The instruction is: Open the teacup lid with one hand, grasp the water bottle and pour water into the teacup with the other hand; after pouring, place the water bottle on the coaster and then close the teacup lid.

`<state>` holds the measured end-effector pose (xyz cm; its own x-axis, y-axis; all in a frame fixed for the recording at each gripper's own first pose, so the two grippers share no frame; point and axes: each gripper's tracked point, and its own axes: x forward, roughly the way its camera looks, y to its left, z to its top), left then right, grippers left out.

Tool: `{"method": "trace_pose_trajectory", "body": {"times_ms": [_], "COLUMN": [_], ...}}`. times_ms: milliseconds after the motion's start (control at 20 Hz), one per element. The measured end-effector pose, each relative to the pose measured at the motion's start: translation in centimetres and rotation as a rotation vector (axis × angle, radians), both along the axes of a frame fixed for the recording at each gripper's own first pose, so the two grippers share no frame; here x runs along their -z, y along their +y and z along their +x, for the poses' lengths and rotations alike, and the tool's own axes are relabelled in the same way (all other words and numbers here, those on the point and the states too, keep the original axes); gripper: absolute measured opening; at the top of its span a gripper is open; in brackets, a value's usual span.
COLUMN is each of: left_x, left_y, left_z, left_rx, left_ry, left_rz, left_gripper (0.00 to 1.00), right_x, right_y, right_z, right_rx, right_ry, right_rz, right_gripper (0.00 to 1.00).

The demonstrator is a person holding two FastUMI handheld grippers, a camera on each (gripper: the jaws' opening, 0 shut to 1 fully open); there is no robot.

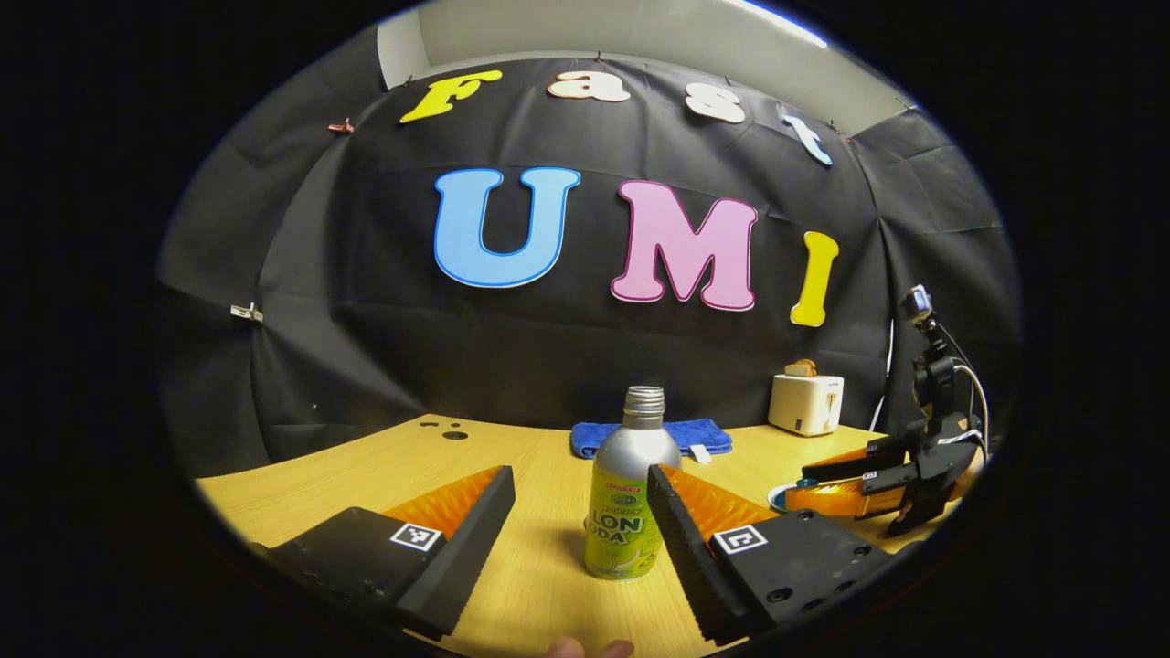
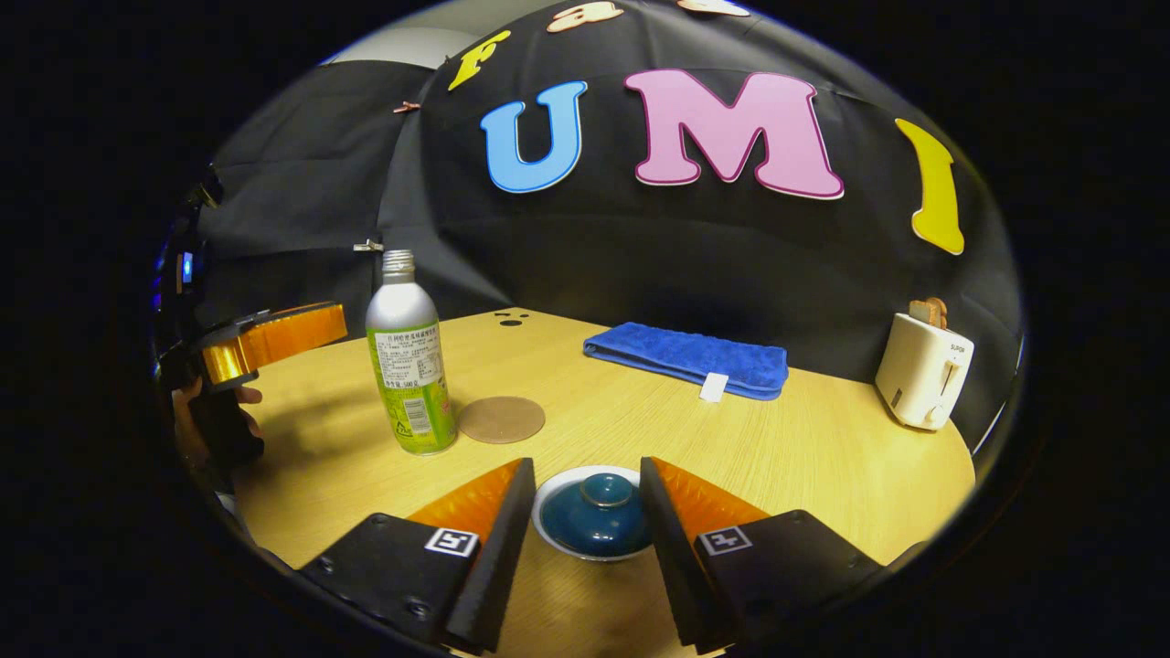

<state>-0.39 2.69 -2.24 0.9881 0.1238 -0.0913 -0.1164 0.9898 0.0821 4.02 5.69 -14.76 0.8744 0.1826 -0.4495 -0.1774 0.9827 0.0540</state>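
Got my left gripper [image 1: 580, 512] spread wide around the upright water bottle [image 1: 629, 493], right gripper [image 2: 585, 507] spread either side of the lidded teacup [image 2: 594, 525] on the tabletop [image 2: 640, 411].

The light comes from above and falls on the table [image 2: 640, 411], which looks bright and warm. The black cloth wall behind stays dark. The water bottle [image 2: 409, 361] has a soft shine on its silver top and drops a faint shadow beside it. Both pictures are sharp in the middle. Near the edges, straight things bend and curve.
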Motion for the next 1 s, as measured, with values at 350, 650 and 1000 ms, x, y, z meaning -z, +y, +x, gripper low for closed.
{"method": "trace_pose_trajectory", "body": {"times_ms": [350, 650, 1000], "left_x": [0.0, 0.2, 2.5], "left_y": [-0.1, -0.3, -3.3], "left_z": [0.1, 0.1, 0.8], "left_rx": [0.014, 0.026, 0.103], "left_ry": [0.007, 0.015, 0.081], "left_rz": [-0.009, -0.017, -0.062], "left_gripper": [0.93, 0.93, 0.93], "right_x": [-0.6, -2.9, -9.5], "right_y": [-0.4, -1.0, -3.6], "right_z": [0.2, 0.3, -1.5], "right_rx": [0.020, 0.042, 0.084], "right_ry": [-0.017, -0.098, -0.269], "right_rz": [0.058, 0.057, 0.023], "right_gripper": [0.32, 0.32, 0.32]}}
